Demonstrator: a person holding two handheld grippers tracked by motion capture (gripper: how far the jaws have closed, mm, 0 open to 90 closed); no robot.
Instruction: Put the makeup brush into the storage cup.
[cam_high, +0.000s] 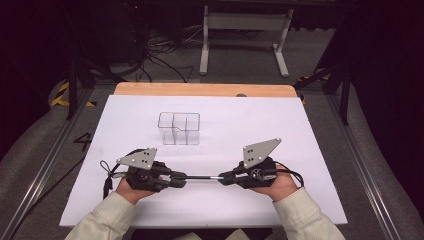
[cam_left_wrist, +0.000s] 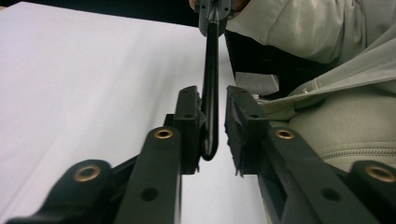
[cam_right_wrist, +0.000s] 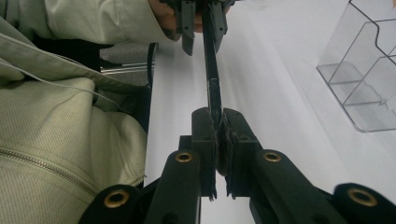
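A thin black rod (cam_high: 200, 177) spans level between my two grippers, low over the front of the white tabletop (cam_high: 260, 125). My right gripper (cam_high: 222, 177) is shut on one end of it; in the right gripper view its pads (cam_right_wrist: 218, 114) press the rod (cam_right_wrist: 212, 70) from both sides. My left gripper (cam_high: 184, 178) stands around the other end. In the left gripper view its jaws (cam_left_wrist: 214, 93) are slightly apart: the rod (cam_left_wrist: 211, 60) rests against one pad, and a gap shows to the other pad. A hand holds each gripper.
A clear plastic organizer (cam_high: 179, 128) with several compartments stands at the table's middle, beyond the grippers, and shows at the right in the right gripper view (cam_right_wrist: 364, 70). A wooden strip (cam_high: 200, 90) edges the far side. White frame legs (cam_high: 245, 30) stand on the floor behind.
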